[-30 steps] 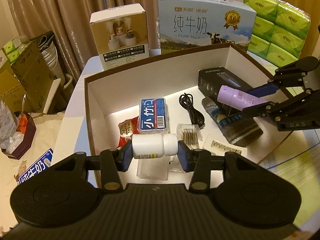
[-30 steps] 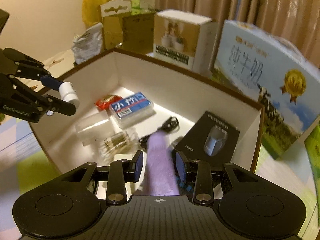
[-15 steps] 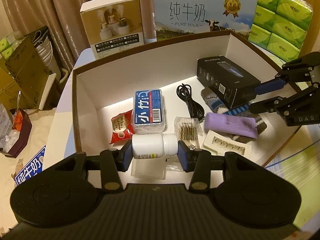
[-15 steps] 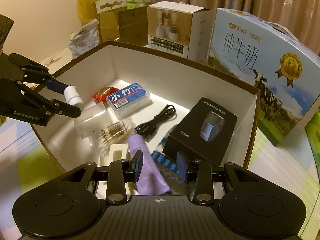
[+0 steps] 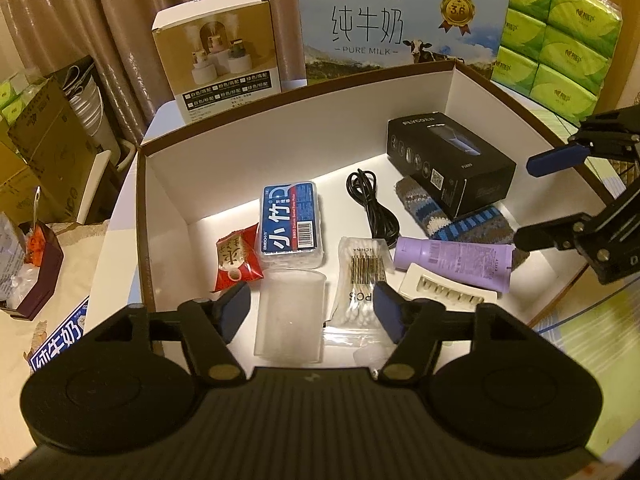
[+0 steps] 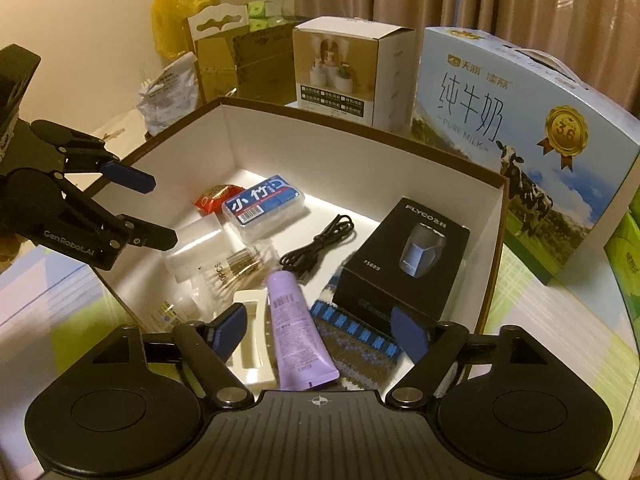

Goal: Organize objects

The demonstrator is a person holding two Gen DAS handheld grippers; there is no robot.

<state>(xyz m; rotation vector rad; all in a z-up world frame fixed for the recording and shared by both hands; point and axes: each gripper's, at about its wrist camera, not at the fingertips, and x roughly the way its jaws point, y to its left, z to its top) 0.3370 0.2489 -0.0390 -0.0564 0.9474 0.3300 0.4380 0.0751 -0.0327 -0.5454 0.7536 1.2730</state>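
Writing first: "PURE MILK" and "3.6" on the milk carton (image 5: 400, 28) behind the box (image 5: 141, 216); "FLYCO" and "FS889" on the black shaver box (image 6: 404, 256) by the box's right wall; "GenRobot.AI" on the left hand-held gripper (image 6: 160, 208). Purple tube (image 5: 452, 266) lying flat near the box's front edge, long axis left to right in the left wrist view, cap end toward the cotton swabs (image 5: 362, 280), crimped end toward the right wall, partly over the knitted sock (image 5: 468, 228). White bottle (image 6: 176, 308) barely visible at the front left corner. Left hand-held gripper (image 5: 312, 308) spread wide, holding nothing. Right hand-held gripper (image 6: 320, 330) likewise spread, above the tube, not touching.
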